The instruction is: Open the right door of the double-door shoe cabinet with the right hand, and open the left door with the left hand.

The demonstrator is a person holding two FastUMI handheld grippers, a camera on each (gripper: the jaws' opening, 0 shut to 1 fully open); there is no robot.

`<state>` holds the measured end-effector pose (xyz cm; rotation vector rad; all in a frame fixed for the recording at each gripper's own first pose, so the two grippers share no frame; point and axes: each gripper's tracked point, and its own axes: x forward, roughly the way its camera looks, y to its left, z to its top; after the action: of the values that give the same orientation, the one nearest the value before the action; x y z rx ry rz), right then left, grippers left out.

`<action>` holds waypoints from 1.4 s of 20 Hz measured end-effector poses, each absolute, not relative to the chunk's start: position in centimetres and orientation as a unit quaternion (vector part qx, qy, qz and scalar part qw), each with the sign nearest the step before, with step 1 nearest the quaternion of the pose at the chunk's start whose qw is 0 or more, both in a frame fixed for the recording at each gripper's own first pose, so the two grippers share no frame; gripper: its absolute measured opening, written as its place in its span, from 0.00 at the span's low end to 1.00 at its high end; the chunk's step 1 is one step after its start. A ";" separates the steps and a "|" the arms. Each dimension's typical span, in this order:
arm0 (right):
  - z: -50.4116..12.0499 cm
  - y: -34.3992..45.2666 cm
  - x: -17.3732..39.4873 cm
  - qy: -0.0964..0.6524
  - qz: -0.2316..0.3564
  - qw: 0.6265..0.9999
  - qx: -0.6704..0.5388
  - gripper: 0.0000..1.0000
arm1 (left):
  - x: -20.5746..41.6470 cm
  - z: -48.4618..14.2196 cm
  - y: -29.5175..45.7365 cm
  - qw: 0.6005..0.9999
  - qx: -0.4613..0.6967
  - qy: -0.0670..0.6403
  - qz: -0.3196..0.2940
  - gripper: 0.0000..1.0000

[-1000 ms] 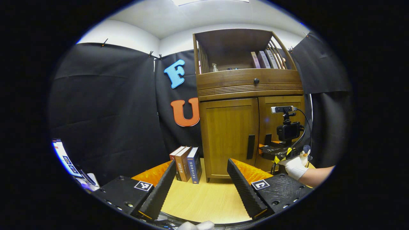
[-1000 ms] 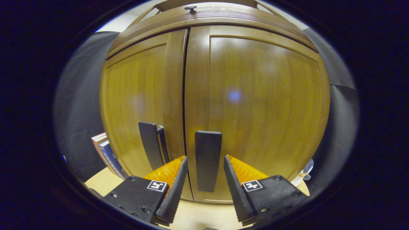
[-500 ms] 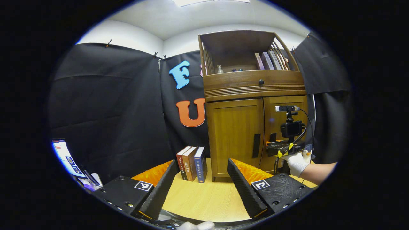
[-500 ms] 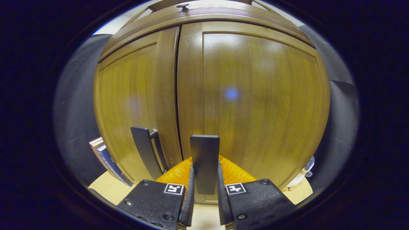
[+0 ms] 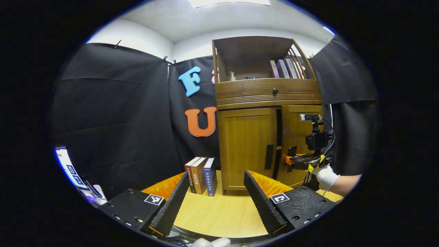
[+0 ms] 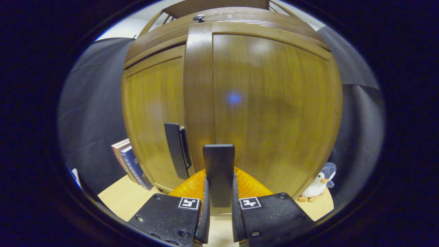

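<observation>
Door on the right has swung ajar since a moment ago, right gripper clamped on its handle; left gripper waits agape, left door closed.

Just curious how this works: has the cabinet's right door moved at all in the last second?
Yes. The right door has swung outward from the closed left door, opening a dark gap between them.

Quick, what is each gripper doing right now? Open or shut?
Left gripper: open, jaws spread, holding nothing, back from the brown wooden shoe cabinet.
Right gripper: shut on the right door's flat black handle.
</observation>
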<state>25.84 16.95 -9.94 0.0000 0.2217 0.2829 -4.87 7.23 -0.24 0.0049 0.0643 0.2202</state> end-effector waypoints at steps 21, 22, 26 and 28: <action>-11.4 -2.2 11.9 0.109 -0.003 0.993 0.044 0.10 | -1.6 -1.2 -3.2 0.997 0.003 0.022 -0.077 0.96; -11.3 -3.4 11.7 0.109 -0.013 0.993 0.046 0.07 | -1.5 -1.2 -3.8 0.996 0.004 0.020 -0.084 0.96; -11.3 -7.2 11.9 0.112 -0.011 0.992 0.055 0.04 | -0.7 -1.0 -6.6 0.995 0.008 0.019 -0.100 0.96; -11.3 -8.1 12.1 0.112 0.011 0.992 0.059 0.04 | -0.2 -0.6 -8.0 0.995 0.010 0.015 -0.100 0.96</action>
<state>12.09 -8.11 -11.28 0.1183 0.2237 0.0224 -0.20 -8.00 -0.64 0.0198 0.0300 -0.2012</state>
